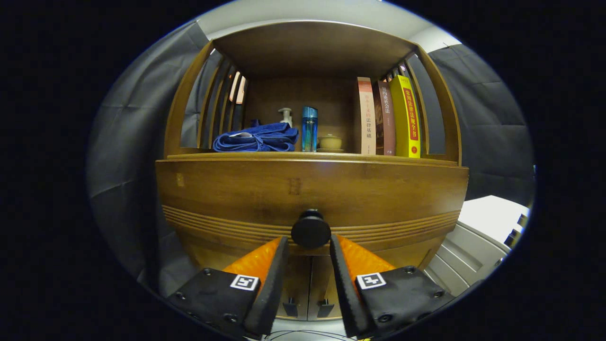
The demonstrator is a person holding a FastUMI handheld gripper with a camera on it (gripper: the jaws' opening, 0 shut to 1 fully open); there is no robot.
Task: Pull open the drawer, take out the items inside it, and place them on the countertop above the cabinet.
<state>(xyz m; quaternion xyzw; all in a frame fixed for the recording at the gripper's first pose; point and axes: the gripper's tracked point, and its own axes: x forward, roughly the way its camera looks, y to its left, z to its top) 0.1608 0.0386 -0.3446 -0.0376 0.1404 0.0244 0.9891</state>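
Observation:
The wooden cabinet's drawer front (236, 194) spans the view just ahead of me, with its round black knob (310, 230) at the middle. My gripper (309, 239) has its two black fingers (277, 265) closed in on either side of the knob, and their tips touch its rim. The drawer looks closed and its inside is hidden. The countertop (199, 155) runs above the drawer front.
On the countertop stand a folded blue towel (255, 138), a white pump bottle (285, 116), a blue bottle (309, 128), a small lidded bowl (330, 141) and three upright books (389, 118). Two cabinet doors (307, 284) lie below the drawer. A white unit (478, 237) stands to the right.

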